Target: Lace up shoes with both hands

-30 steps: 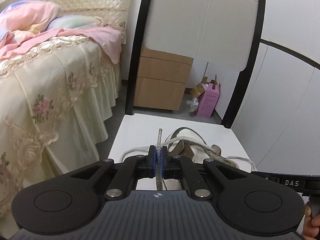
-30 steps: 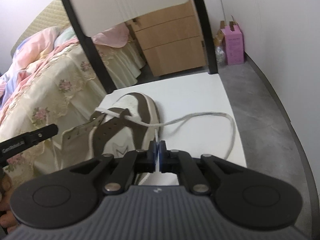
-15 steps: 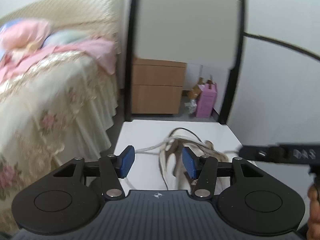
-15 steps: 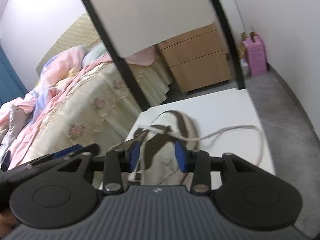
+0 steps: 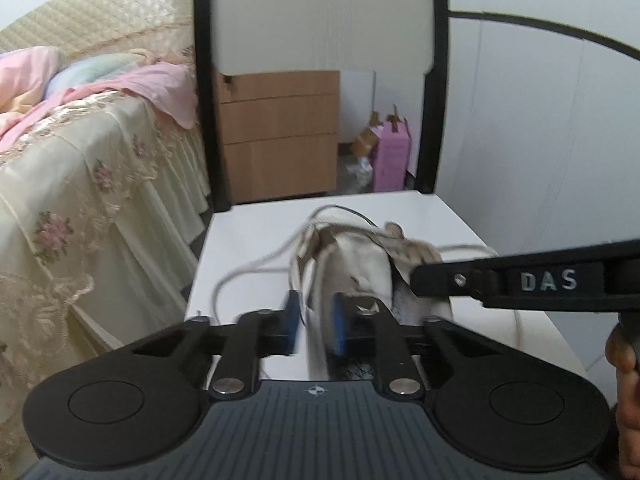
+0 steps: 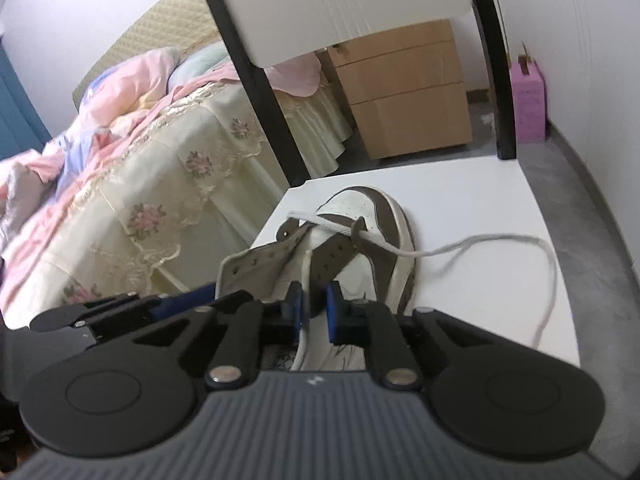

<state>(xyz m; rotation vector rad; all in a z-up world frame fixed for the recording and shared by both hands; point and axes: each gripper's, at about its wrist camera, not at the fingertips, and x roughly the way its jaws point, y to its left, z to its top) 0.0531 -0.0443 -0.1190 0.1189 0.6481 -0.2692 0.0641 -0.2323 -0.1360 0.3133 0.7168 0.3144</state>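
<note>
the shoe (image 6: 360,240), white with brown panels, lies on a white chair seat (image 6: 460,200), toe toward 12 o'clock in the right wrist view. its tongue and eyelet flaps are splayed open. a white lace (image 6: 384,244) crosses only the pair of eyelets nearest the toe, then trails off toward 3 o'clock in a long loose loop over the bare seat.

the right gripper (image 6: 313,312) sits at the shoe's collar, its blue pads a narrow gap apart. a thin white strand or edge runs up between them; i cannot tell whether it is pinched or only passing through. the left gripper (image 5: 316,320) is partly open, straddling the white side of the shoe (image 5: 348,264) without closing on it. in the left wrist view the lace (image 5: 256,264) also loops off toward 9 o'clock on the seat (image 5: 248,232).

a pink carton (image 6: 530,104) with its flaps up stands on the floor at 2 o'clock by the wall; its contents are hidden. a wooden drawer unit (image 6: 404,92), drawers closed, stands beyond the chair.

the shoe lies toward the seat's 9 o'clock edge, with the bed (image 6: 160,184) beyond a gap. toward 3 o'clock the seat is open apart from the lace.
</note>
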